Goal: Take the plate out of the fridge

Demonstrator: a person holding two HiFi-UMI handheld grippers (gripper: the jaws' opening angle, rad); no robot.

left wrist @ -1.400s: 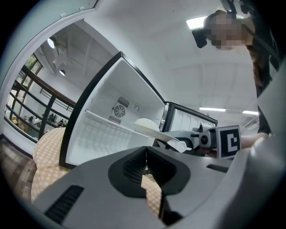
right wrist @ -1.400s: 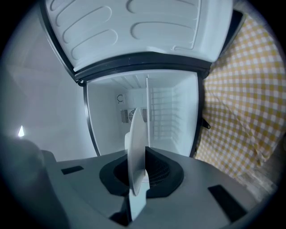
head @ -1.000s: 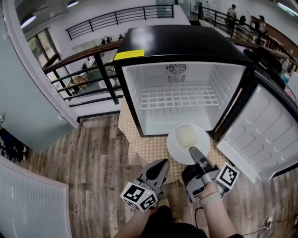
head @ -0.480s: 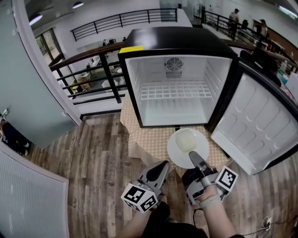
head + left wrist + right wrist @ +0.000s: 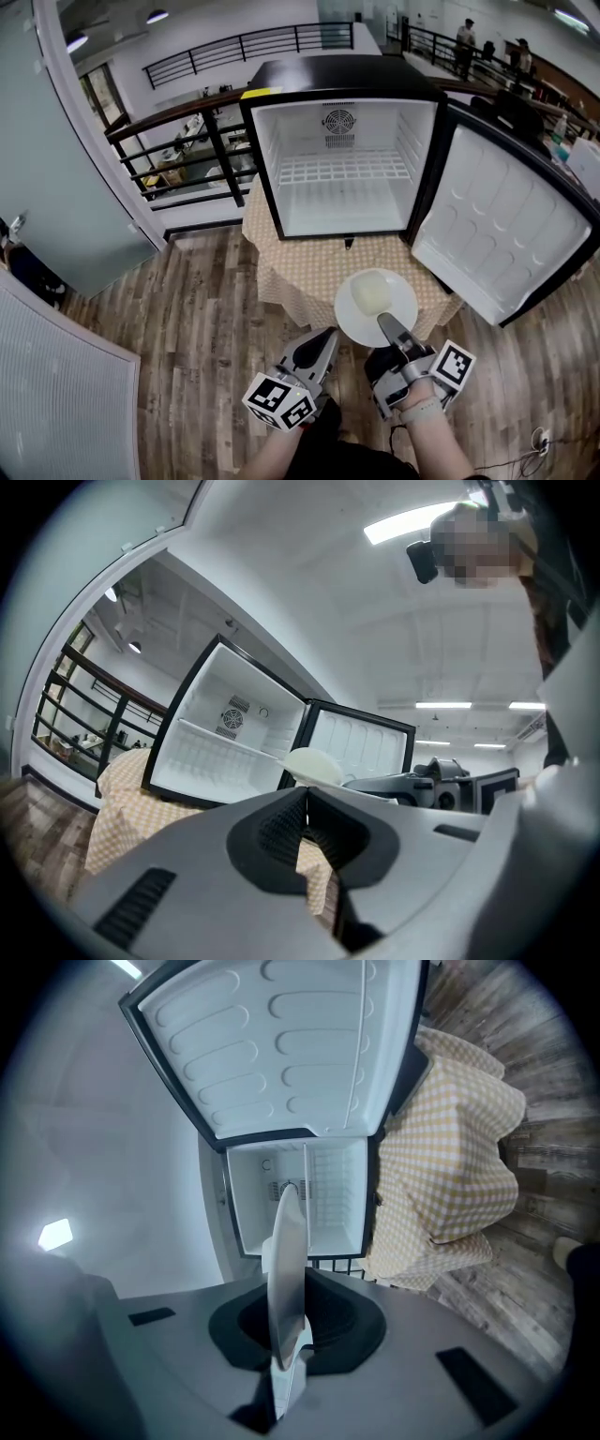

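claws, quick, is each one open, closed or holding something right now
Left claw: closed, nothing in it.
Right claw: closed on the rim of the plate.

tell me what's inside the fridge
Only a white wire shelf and a fan grille on the back wall show inside the open fridge. The shelf partly screens the space under it. The plate is outside, in the right gripper.

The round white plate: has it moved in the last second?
Yes. The round white plate has come away from the open black fridge; yellow checked cloth now shows between them.
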